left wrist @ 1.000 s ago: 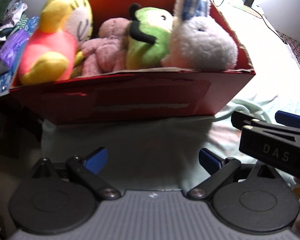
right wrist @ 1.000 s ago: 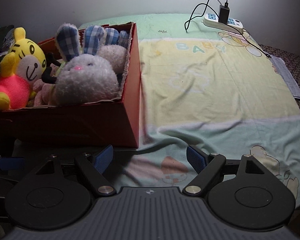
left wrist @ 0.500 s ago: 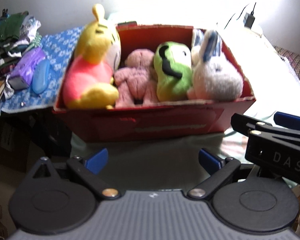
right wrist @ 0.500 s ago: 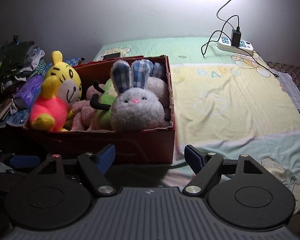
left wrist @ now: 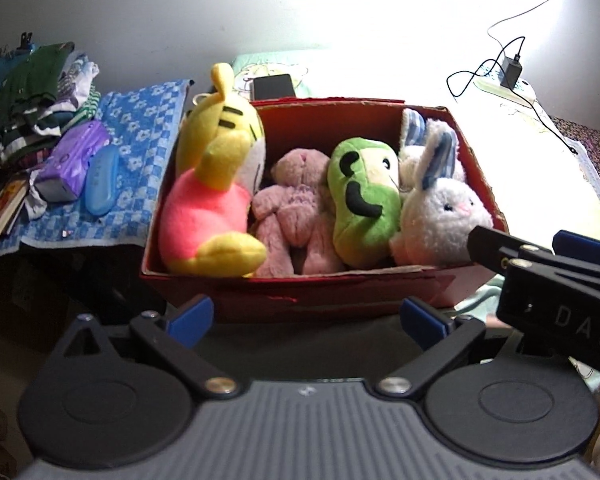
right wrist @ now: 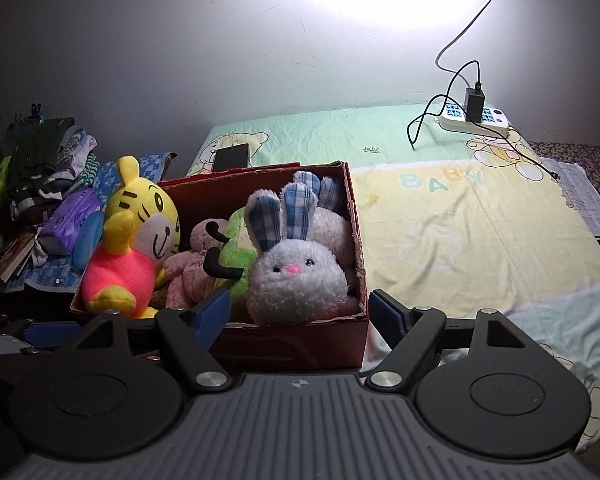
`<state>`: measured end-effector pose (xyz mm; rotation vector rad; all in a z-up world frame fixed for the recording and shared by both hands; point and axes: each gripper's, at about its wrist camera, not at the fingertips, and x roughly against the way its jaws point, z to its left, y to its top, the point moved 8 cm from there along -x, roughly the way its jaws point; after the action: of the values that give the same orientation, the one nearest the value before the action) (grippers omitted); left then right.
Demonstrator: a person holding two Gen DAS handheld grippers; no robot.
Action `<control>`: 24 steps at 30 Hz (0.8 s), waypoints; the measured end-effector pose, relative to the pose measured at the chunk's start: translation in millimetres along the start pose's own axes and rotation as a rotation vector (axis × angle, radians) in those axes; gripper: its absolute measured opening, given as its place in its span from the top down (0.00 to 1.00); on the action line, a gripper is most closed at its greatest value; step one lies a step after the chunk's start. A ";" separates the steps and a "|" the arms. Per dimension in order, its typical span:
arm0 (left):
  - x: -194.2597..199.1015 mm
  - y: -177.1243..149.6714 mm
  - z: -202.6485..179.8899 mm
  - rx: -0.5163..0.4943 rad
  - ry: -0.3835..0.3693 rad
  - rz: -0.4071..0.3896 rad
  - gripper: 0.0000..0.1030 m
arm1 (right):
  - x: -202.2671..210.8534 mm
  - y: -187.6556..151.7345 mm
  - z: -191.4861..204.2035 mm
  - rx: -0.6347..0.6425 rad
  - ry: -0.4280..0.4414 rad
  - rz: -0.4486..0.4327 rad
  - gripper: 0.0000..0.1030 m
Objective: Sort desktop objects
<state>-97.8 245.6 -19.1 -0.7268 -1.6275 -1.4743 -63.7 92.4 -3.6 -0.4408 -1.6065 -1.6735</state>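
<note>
Red cardboard box (left wrist: 340, 292) at the bed's left edge holds four plush toys; the left hand-held gripper (left wrist: 306, 318) is opening, the right hand-held gripper (right wrist: 300, 312) spread, both empty. Sorting looks finished; next, withdraw.

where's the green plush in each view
Left wrist: green plush sits centre-right in the red box, between the pink plush and the white bunny.
Right wrist: green plush is left of centre, mostly hidden behind the bunny.
Shared landmark: the white bunny.
</note>
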 end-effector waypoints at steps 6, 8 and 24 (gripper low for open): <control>-4.8 9.7 7.5 0.007 0.050 0.002 0.01 | -2.0 13.1 -3.0 -0.019 0.006 -0.020 0.24; -6.5 12.6 7.9 0.007 0.052 -0.005 0.01 | -4.4 16.6 -3.4 -0.016 0.011 -0.017 0.24; -17.4 26.9 10.0 0.057 0.088 -0.007 0.01 | -17.2 27.8 -7.0 0.006 0.030 -0.024 0.26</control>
<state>-68.1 261.3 -19.9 -0.6165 -1.5999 -1.4387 -30.9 92.8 2.5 -0.3929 -1.6008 -1.6849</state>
